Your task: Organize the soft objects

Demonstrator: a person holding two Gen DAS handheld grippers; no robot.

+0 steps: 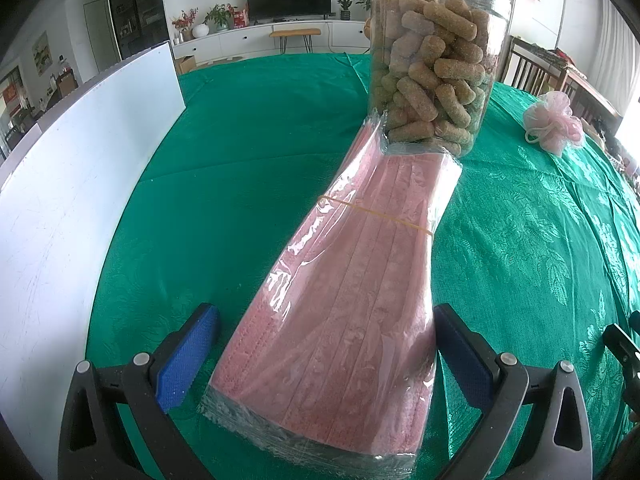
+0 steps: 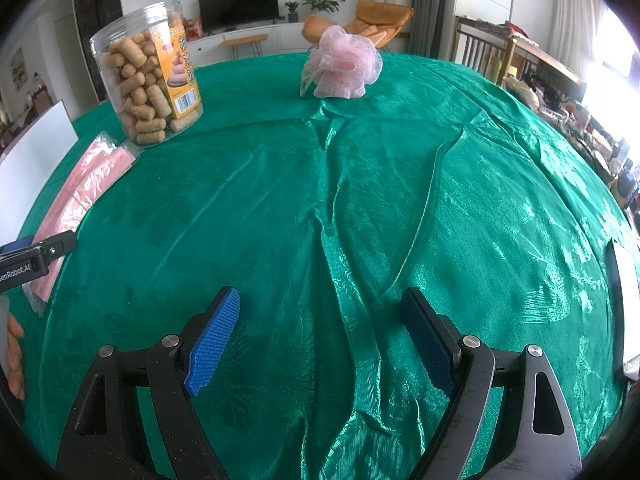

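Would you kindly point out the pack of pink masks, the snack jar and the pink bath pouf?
pack of pink masks (image 1: 352,280): left wrist view, middle of the wrapped stack.
snack jar (image 2: 140,80): right wrist view, clear wall left of the label.
pink bath pouf (image 2: 342,66): right wrist view, centre of the mesh.

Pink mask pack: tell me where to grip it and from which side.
Grip the near end of the pink mask pack, across its width, coming in flat from the left gripper side. The pack lies flat, its near end sits between the open jaws, and its far end meets the snack jar.
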